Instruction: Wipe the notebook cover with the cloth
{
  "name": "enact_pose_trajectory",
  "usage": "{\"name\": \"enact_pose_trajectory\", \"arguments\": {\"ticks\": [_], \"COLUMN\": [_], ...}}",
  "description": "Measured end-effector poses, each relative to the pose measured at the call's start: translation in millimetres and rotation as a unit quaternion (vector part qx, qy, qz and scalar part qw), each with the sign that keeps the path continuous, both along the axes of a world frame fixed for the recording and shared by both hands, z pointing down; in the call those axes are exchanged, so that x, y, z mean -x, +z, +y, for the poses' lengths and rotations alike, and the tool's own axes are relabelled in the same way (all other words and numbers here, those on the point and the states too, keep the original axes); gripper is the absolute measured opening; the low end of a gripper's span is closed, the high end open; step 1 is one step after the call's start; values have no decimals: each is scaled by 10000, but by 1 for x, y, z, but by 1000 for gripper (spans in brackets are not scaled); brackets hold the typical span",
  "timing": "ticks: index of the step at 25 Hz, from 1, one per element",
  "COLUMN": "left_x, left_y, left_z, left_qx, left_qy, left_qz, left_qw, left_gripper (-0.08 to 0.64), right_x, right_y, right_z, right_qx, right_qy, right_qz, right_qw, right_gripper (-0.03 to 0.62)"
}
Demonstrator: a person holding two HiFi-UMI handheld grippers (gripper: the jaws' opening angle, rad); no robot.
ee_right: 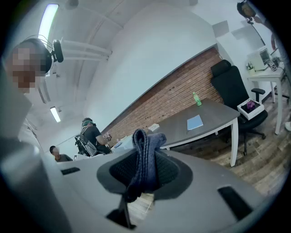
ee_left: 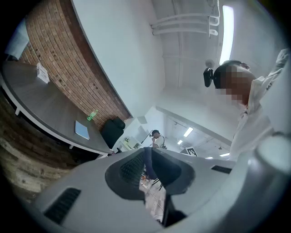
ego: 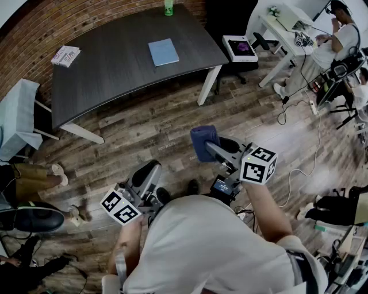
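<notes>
Navy cloth (ego: 202, 139) clamped in right gripper (ego: 210, 150), hiding its tips; notebook (ego: 163, 51) well ahead on table (ego: 103, 74). Along left gripper (ee_left: 146, 169): jaws barely apart, empty. Along right gripper: cloth bunched between pads, lower end hidden.

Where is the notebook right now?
In the head view the blue notebook lies flat on the dark table, toward the table's right end in the picture, a little nearer than the green bottle at the far edge.
</notes>
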State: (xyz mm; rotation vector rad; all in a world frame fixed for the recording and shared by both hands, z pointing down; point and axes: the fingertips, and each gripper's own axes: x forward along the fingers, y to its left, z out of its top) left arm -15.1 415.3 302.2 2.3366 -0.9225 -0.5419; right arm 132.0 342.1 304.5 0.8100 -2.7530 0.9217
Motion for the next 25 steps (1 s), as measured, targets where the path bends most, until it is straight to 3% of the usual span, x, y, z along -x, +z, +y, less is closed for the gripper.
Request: {"name": "enact_pose_trajectory", "arguments": {"ticks": [25], "left_x": [-12], "left_y": [1], "left_z": [-2], "left_qx": [54], "left_qy": [-107], "left_qz": [-46], "left_qw": [9999], "left_gripper": [55], "right_x": [-23], "right_y": [8], "right_z": [-3], "right_qx": [59], "right_qy": [129], "right_qz": [29], "right_qw": [9999], "right_gripper": [104]}}
